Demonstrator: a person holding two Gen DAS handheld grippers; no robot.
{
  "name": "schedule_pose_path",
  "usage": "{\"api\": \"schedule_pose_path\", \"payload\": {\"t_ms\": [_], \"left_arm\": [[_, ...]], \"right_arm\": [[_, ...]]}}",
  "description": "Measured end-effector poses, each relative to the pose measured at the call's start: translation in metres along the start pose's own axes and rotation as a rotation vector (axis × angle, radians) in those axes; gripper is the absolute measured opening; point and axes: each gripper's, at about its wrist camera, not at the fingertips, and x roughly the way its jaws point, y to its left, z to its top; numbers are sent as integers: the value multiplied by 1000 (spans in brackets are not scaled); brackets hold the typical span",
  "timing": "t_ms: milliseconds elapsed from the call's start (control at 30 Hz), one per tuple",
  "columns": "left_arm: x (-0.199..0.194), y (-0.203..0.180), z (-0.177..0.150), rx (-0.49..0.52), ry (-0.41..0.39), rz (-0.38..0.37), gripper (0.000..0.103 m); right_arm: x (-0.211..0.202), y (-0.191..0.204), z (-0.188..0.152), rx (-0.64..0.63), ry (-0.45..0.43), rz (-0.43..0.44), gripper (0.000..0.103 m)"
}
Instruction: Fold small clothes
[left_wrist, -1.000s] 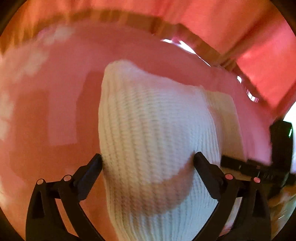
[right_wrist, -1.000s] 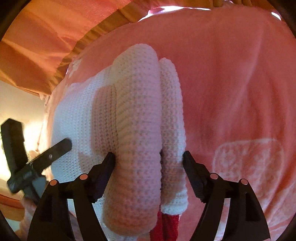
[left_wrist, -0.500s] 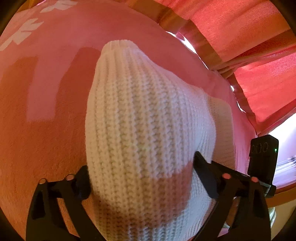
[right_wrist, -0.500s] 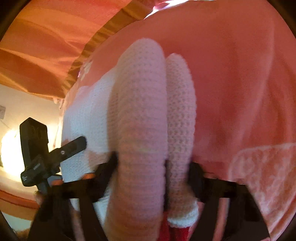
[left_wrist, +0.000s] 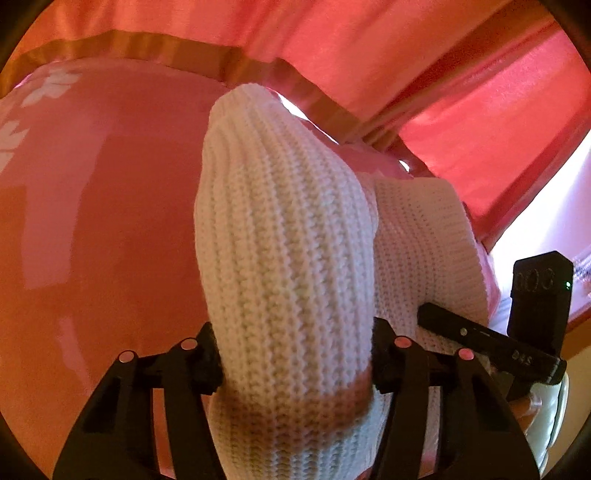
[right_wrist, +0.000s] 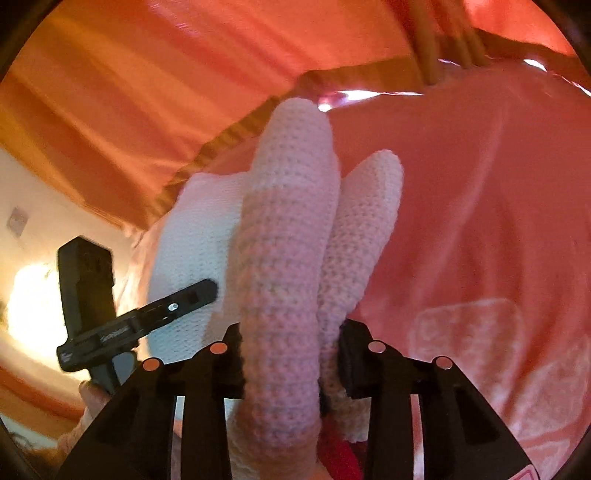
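Observation:
A small white knitted garment (left_wrist: 288, 258) bulges up between the fingers of my left gripper (left_wrist: 295, 362), which is shut on a thick fold of it. In the right wrist view the same white knit (right_wrist: 284, 266) stands in two rolled folds, and my right gripper (right_wrist: 291, 362) is shut on them. A bit of red fabric (right_wrist: 340, 454) shows under the folds. Each gripper shows in the other's view, the right one in the left wrist view (left_wrist: 491, 347) and the left one in the right wrist view (right_wrist: 140, 325). The garment is held above a pink cloth surface (left_wrist: 110, 221).
The pink cloth surface (right_wrist: 480, 221) has white printed patches. Pink-orange curtains (left_wrist: 369, 44) with a brown band hang behind it. A pale wall (right_wrist: 33, 221) and bright light lie at the side.
Both grippers have closed tighter on the knit and lifted it. The views tilted up, so more curtain shows now.

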Motion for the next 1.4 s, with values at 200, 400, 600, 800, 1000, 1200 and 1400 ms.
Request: {"api": "schedule_pose_path", "payload": {"t_ms": [200, 400, 600, 800, 1000, 1200, 1400], "left_arm": [[39, 17, -8, -19, 49, 91, 72], [46, 18, -9, -52, 55, 118, 90], [40, 19, -8, -73, 57, 67, 67], [-2, -10, 1, 2, 16, 64, 50], [-107, -54, 16, 127, -168, 11, 50], [-242, -111, 17, 331, -423, 57, 50], [-355, -137, 18, 424, -640, 79, 51]], "right_arm": [[54, -30, -4, 39, 116, -123, 55], [54, -45, -4, 74, 121, -99, 70], [51, -48, -8, 153, 116, 9, 35], [0, 13, -6, 17, -25, -22, 33], [-88, 94, -9, -127, -247, 25, 33], [-175, 184, -12, -279, -444, 125, 33], [-237, 264, -14, -420, -590, 228, 33]]}}
